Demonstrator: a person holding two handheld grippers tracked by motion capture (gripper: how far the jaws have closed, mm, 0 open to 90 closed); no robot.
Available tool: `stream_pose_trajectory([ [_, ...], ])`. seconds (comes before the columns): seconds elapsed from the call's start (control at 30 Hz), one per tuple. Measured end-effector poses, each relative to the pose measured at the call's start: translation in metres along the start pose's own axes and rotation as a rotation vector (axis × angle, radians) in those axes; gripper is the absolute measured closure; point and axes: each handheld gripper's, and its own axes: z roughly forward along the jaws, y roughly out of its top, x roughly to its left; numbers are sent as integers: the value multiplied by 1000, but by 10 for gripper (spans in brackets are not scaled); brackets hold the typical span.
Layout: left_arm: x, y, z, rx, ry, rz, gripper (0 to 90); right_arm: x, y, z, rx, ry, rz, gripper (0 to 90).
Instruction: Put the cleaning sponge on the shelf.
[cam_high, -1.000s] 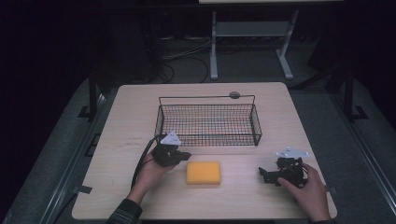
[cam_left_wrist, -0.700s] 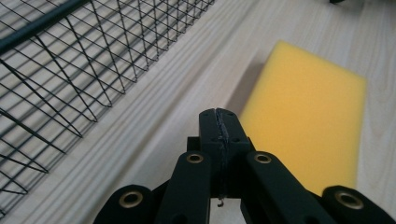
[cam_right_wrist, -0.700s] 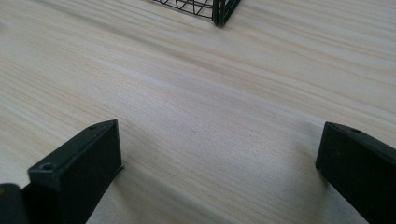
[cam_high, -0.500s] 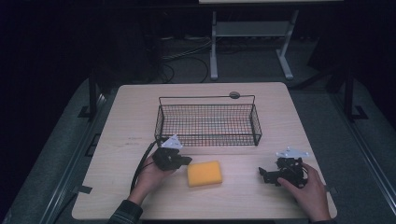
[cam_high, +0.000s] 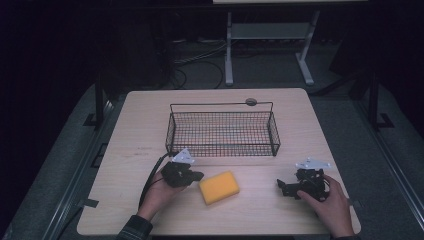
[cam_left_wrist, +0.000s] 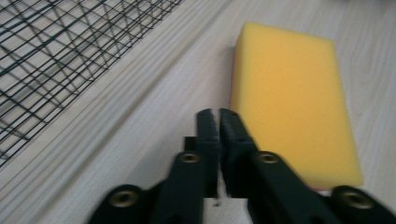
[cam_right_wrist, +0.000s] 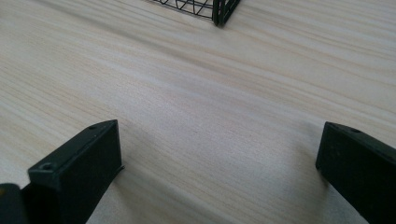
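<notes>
A yellow sponge (cam_high: 219, 187) lies flat and slightly turned on the wooden table (cam_high: 150, 130), in front of a black wire basket (cam_high: 222, 127). My left gripper (cam_high: 199, 176) is just left of the sponge. In the left gripper view the left gripper (cam_left_wrist: 218, 116) has its jaws shut with nothing between them, and its tips rest beside the sponge's (cam_left_wrist: 289, 98) left edge. My right gripper (cam_high: 281, 188) rests on the table at the right, apart from the sponge. In the right gripper view the right gripper (cam_right_wrist: 219, 133) is wide open over bare wood.
The basket's mesh (cam_left_wrist: 56, 46) runs along the left of the left gripper view, and one basket corner (cam_right_wrist: 220, 11) shows at the top of the right gripper view. A small round disc (cam_high: 251, 102) sits behind the basket. A metal stand (cam_high: 270, 45) is on the floor beyond the table.
The left gripper has shifted slightly toward the sponge, and the sponge has turned a little from square to tilted. The right gripper has not moved.
</notes>
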Motion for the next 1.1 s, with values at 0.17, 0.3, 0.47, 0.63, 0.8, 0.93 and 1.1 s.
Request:
stream_pose_trajectory([
  [0.17, 3, 1, -4, -6, 24, -15, 720, 0, 0, 0, 0, 0, 0, 0],
  [0.3, 7, 2, -10, 2, 41, -45, 582, 0, 0, 0, 0, 0, 0, 0],
  [0.47, 5, 5, -13, 30, 52, -66, 337, 0, 0, 0, 0, 0, -1, 0],
  [0.63, -3, 13, -16, 54, 56, -40, 206, 0, 0, 0, 0, 0, 0, 0],
  [0.8, -12, 21, -15, 77, 52, -10, 128, 0, 0, 0, 0, 0, 0, 0],
  [0.93, -20, 27, -11, 102, 41, 21, 126, 0, 0, 0, 0, 0, 0, 0],
  [1.1, -31, 36, -2, 133, 34, 54, 126, 0, 0, 0, 0, 0, 0, 0],
])
